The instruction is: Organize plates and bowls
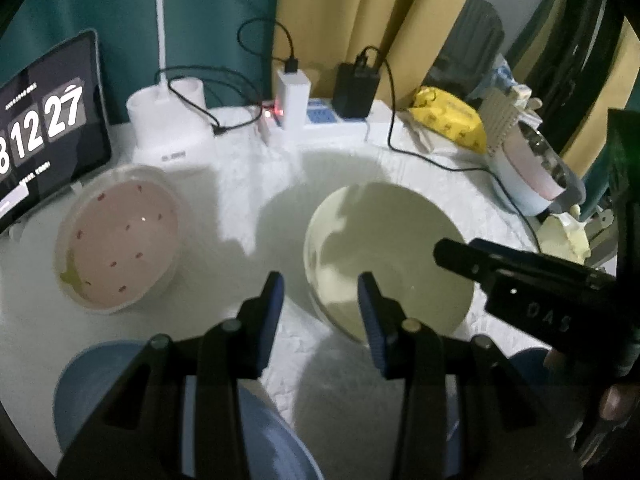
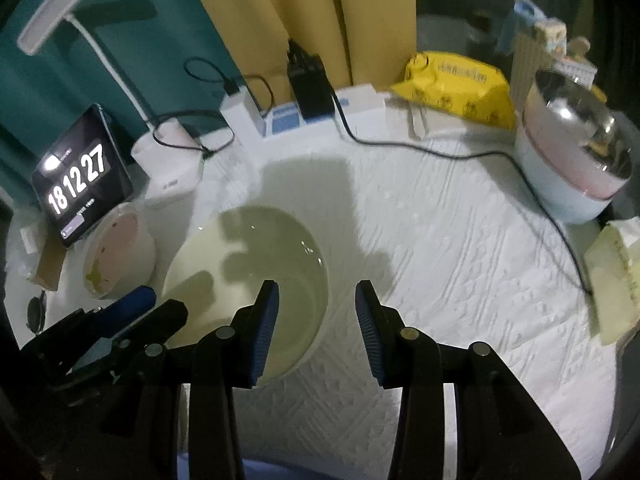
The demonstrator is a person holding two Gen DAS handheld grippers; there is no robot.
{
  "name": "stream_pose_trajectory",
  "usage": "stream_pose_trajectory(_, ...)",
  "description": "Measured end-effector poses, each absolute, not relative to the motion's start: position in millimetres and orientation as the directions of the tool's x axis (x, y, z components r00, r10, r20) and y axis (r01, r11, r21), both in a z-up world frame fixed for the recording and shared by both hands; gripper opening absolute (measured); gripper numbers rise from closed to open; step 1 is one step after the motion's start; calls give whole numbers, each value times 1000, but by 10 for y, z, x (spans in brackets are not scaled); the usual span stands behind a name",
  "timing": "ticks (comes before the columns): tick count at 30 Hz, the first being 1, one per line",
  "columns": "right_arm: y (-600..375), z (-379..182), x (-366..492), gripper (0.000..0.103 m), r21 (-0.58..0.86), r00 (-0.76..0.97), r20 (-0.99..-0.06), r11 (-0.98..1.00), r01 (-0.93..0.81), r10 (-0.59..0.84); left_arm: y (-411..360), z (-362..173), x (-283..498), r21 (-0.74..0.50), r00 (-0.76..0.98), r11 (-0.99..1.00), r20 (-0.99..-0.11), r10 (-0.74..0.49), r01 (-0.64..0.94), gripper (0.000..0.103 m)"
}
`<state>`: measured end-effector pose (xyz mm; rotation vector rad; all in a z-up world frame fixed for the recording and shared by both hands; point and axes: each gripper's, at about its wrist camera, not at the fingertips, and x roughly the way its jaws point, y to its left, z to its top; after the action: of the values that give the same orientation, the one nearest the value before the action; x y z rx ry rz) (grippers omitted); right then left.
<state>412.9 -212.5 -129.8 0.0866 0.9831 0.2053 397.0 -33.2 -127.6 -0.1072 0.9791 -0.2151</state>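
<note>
Left tool (image 1: 320,300): fingers apart, holding nothing, over near rim of cream bowl (image 1: 388,256) | right tool (image 2: 316,308): fingers apart, holding nothing, beside that bowl | pink bowl (image 1: 118,240) sits left, near clock tablet (image 1: 44,120) | blue plate (image 1: 92,380) near the front of the tabletop (image 2: 460,280)

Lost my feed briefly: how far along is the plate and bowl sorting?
Nothing looks stacked yet. The cream bowl and the pink bowl sit apart on the table, with blue dishes at the near edge. The left gripper and right gripper are open and empty over the cream bowl. All gathering remains.
</note>
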Motion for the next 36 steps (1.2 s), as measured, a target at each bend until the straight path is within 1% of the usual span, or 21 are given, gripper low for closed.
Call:
stream_pose_trajectory(8,-2033,-1505,4265,41,180,485,-847,976,-123,217,-364,-1413,4065,-191,509,974,-830,-228,125,40)
stream_pose_trajectory(9,-2026,-1526,4277,40,184,479,-850,975,-124,222,-365,-1429,4073,-193,507,973,-830,-230,126,39)
stream_pose_trajectory(11,-2019,-1529,4288,26,186,477,-849,974,-132,227,-372,-1442,4080,-196,510,972,-827,-236,132,39)
stream_pose_trajectory(14,-2033,-1521,4288,17,162,489,-848,979,-126,204,-388,-1441,4072,-199,519,968,-817,-250,152,33)
stream_pose_trajectory(18,-2038,-1520,4283,17,159,495,-845,979,-131,204,-424,-1443,4062,-164,536,974,-814,-222,155,27)
stream_pose_trajectory(24,-2018,-1493,4248,17,146,514,-835,980,-135,196,-390,-1428,4038,-179,545,972,-805,-234,153,26)
stream_pose_trajectory(36,-2025,-1276,4087,15,144,585,-786,979,-141,200,-400,-1183,3899,-144,611,976,-762,-214,162,26)
